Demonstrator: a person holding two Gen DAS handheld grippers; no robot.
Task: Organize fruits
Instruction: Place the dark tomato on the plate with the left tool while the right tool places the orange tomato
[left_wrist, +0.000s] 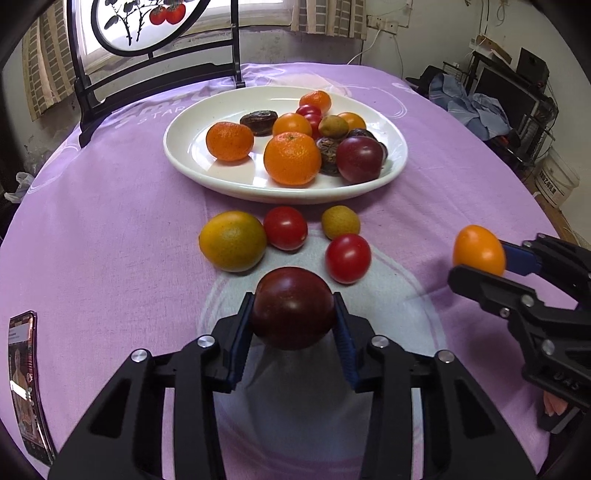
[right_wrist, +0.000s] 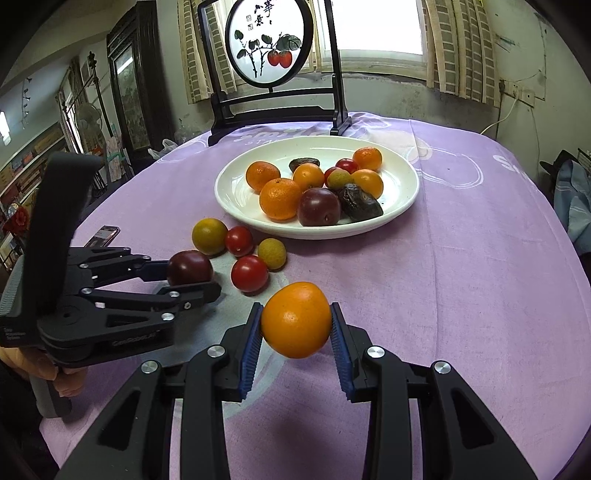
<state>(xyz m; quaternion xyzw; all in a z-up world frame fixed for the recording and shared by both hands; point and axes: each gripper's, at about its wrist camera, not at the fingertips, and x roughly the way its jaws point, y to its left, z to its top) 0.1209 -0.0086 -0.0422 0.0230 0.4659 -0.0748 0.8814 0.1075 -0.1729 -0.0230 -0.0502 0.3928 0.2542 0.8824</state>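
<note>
1. The left gripper (left_wrist: 293, 314) has its jaws clamped on a dark red plum (left_wrist: 293, 307), both blue pads pressed to its sides, low over the desk (left_wrist: 92, 258) under its purple cloth.
2. The right gripper (right_wrist: 295, 328) has its jaws clenched on an orange kumquat-like fruit (right_wrist: 296, 319), lifted clear of the cloth.
3. Between the grippers and the white plate (left_wrist: 184, 155) lie four loose fruits: a green-orange citrus (left_wrist: 232, 240), two cherry tomatoes (left_wrist: 285, 228) (left_wrist: 348, 257) and a small greenish-yellow fruit (left_wrist: 340, 222), close together and just in front of the plate's near rim.
4. The plate carries mandarins (left_wrist: 291, 158), another plum (left_wrist: 359, 159), dark wrinkled fruits and small tomatoes, crowded toward its right half.
5. Behind the plate stands a framed round painted screen (right_wrist: 269, 44); a phone (left_wrist: 27, 384) lies at the desk's left edge.
</note>
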